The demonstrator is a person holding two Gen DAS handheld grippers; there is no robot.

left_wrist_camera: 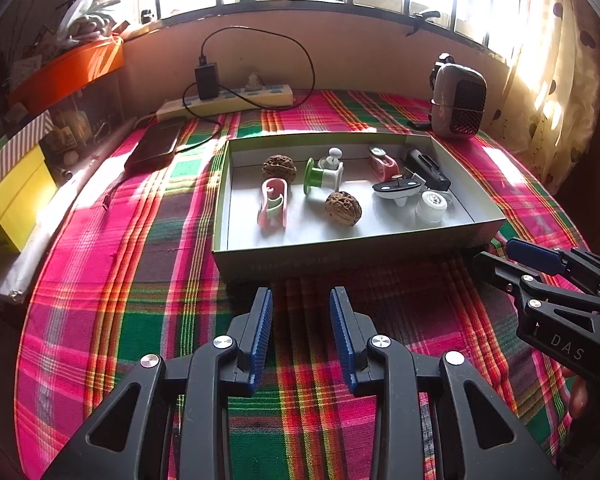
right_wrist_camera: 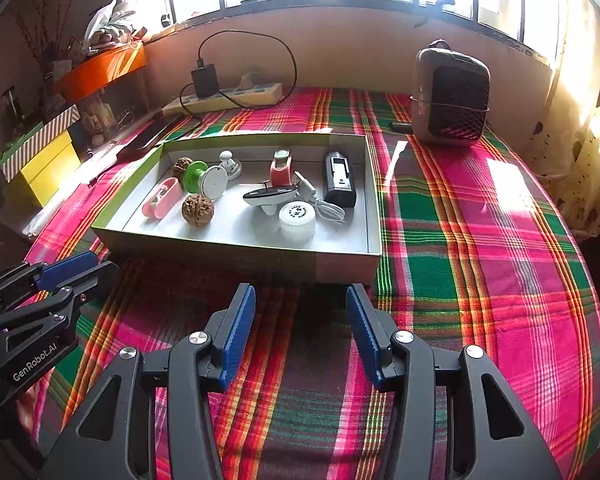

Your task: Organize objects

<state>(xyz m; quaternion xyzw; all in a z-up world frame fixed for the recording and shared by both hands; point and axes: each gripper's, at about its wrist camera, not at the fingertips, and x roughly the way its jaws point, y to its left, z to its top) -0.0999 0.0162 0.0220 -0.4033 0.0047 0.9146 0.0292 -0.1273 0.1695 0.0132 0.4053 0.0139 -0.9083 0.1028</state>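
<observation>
Shallow box [left_wrist_camera: 356, 250] of small objects on plaid cloth [left_wrist_camera: 132, 280], just beyond both grippers, left gripper [left_wrist_camera: 301, 300] jaws parted and empty, right gripper [right_wrist_camera: 301, 298] jaws parted wider, empty, walnut [right_wrist_camera: 197, 209] inside box

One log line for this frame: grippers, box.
left gripper: open, empty | right gripper: open, empty | both over cloth, short of box | box: walnuts, small items
</observation>
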